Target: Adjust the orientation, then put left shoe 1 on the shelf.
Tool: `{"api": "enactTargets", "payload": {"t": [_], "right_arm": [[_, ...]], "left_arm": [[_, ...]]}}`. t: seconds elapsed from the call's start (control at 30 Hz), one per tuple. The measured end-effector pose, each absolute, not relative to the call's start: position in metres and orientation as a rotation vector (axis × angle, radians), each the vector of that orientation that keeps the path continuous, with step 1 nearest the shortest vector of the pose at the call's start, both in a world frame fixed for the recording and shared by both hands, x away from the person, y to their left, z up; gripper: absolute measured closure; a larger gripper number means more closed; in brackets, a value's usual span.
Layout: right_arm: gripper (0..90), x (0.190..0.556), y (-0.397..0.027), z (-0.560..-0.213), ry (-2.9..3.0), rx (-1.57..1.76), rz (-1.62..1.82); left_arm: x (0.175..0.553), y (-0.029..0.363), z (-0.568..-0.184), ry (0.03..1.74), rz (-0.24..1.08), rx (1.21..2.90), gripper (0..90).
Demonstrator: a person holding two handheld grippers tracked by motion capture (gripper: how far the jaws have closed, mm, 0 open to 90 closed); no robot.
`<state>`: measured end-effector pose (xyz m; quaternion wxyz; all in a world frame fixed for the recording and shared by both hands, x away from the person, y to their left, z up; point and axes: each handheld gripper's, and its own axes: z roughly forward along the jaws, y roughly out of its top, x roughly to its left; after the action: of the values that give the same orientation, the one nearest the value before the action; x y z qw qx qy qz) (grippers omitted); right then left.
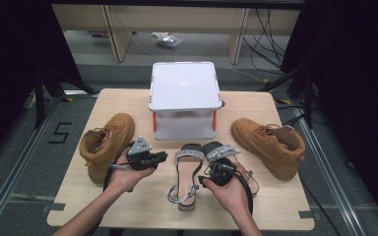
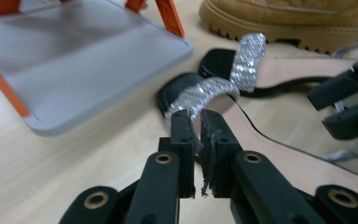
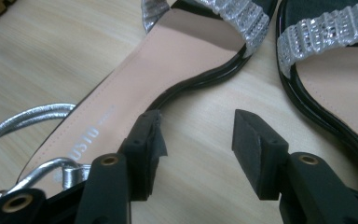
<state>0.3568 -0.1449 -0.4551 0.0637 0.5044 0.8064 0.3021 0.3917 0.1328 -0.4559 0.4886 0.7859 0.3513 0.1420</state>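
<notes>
ur R gripper (image 3: 198, 135) open, nothing in it, over bare wood btwn the 2 sandals (image 1: 187, 169) | L gripper (image 2: 195, 140) jaws just a crack apart, empty, above left sandal's strap | grey stand (image 1: 184, 98) behind | boots (image 1: 270, 142) flank both sides, table edge (image 1: 177, 223) near u is free

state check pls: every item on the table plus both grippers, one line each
left gripper: nearly shut, narrow gap, nothing held
right gripper: open, nothing between the jaws
left sandal: flat on the table, strap loose
right sandal: flat, beside its pair
left boot: upright, laced
right boot: upright, laced
grey stand: upright, nothing on top
</notes>
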Motion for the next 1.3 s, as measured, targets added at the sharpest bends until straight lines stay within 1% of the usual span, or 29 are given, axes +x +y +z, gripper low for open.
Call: {"api": "enactTargets", "payload": {"t": [0.03,0.07,0.13,0.23,0.3,0.4,0.5,0.7,0.87,0.9,0.93,0.97,1.07,1.17,1.3], "right_arm": [[50.8,0.356,-0.145,-0.455,2.433,1.520,0.916],[47.7,0.357,-0.145,-0.455,2.429,1.520,0.915],[47.3,0.357,-0.144,-0.455,2.421,1.530,0.922],[43.9,0.358,-0.143,-0.455,2.413,1.515,0.937],[43.7,0.359,-0.142,-0.455,2.403,1.536,0.927],[48.2,0.359,-0.141,-0.455,2.407,1.536,0.940],[50.8,0.360,-0.140,-0.452,2.403,1.565,0.935],[52.3,0.359,-0.131,-0.442,2.361,1.582,0.959],[51.8,0.362,-0.126,-0.432,2.359,1.575,0.973],[51.1,0.362,-0.123,-0.432,2.355,1.581,0.971],[48.2,0.363,-0.118,-0.436,2.368,1.578,0.955],[48.2,0.363,-0.118,-0.436,2.368,1.578,0.955],[42.0,0.366,-0.110,-0.447,2.400,1.577,0.912],[40.3,0.366,-0.107,-0.451,2.422,1.601,0.899],[37.1,0.368,-0.103,-0.452,2.431,1.591,0.855]], "left_arm": [[0.393,0.134,-0.454,0.855,0.349,1.906,82.2],[0.394,0.135,-0.451,0.859,0.361,1.899,82.2],[0.398,0.138,-0.447,0.852,0.365,1.885,82.1],[0.403,0.141,-0.440,0.856,0.394,1.885,81.4],[0.407,0.143,-0.435,0.855,0.402,1.864,81.2],[0.414,0.146,-0.426,0.869,0.419,1.834,80.4],[0.422,0.147,-0.416,0.866,0.441,1.804,79.9],[0.440,0.144,-0.390,0.846,0.496,1.727,79.5],[0.448,0.141,-0.381,0.835,0.521,1.720,80.3],[0.450,0.140,-0.380,0.837,0.523,1.724,80.3],[0.452,0.140,-0.379,0.838,0.524,1.725,80.5],[0.454,0.139,-0.379,0.837,0.526,1.727,80.5],[0.461,0.139,-0.375,0.843,0.520,1.705,80.2],[0.463,0.138,-0.373,0.844,0.523,1.699,80.2],[0.472,0.138,-0.359,0.831,0.551,1.686,79.5]]}}
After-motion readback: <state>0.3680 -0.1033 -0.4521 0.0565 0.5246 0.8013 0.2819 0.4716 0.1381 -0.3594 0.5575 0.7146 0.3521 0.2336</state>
